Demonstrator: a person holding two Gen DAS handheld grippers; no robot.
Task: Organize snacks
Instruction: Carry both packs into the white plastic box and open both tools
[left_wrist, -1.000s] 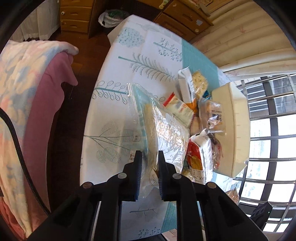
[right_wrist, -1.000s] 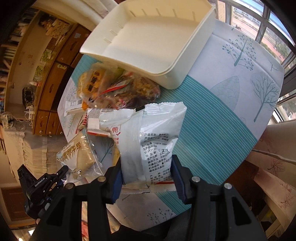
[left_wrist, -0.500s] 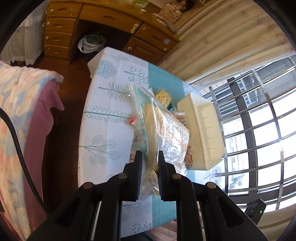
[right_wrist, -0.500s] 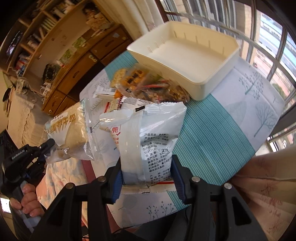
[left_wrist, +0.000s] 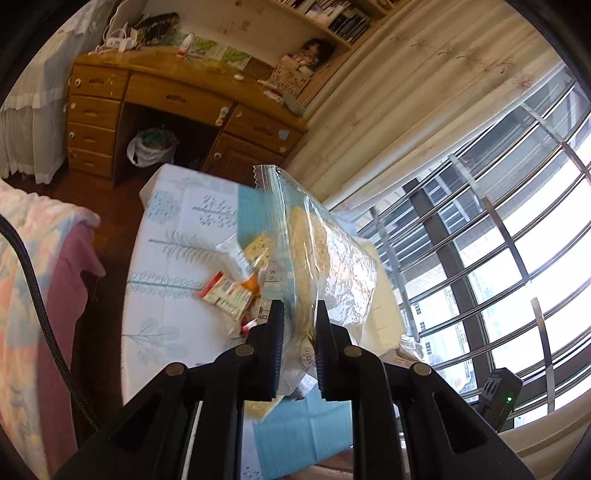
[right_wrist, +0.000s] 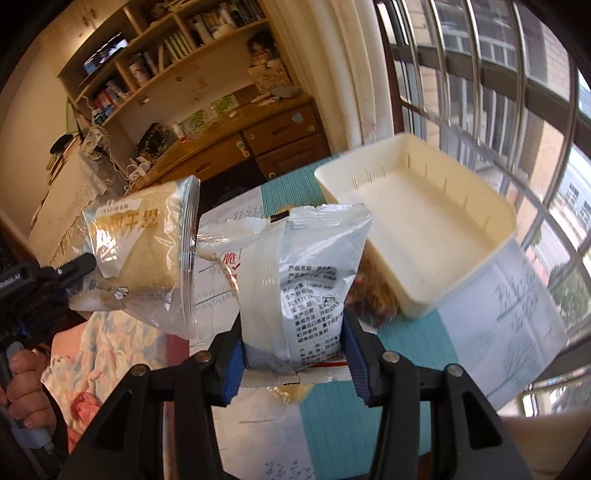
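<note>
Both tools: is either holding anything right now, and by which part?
Left tool is shut on the clear bread bag, at its lower end. Right tool grips the white snack packet across its bottom, just above the seal.

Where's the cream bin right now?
In the right wrist view the cream bin sits upper right on the table by the window, just beyond the white packet in the right tongs.

- Left gripper (left_wrist: 298, 332) has risen off the table (left_wrist: 166, 295), lifting the clear bread bag (left_wrist: 325, 266) clear of it.
- Right gripper (right_wrist: 293, 339) raised its white snack packet (right_wrist: 295, 280) above the snack pile; cream bin (right_wrist: 461, 266) now lower-right.
</note>
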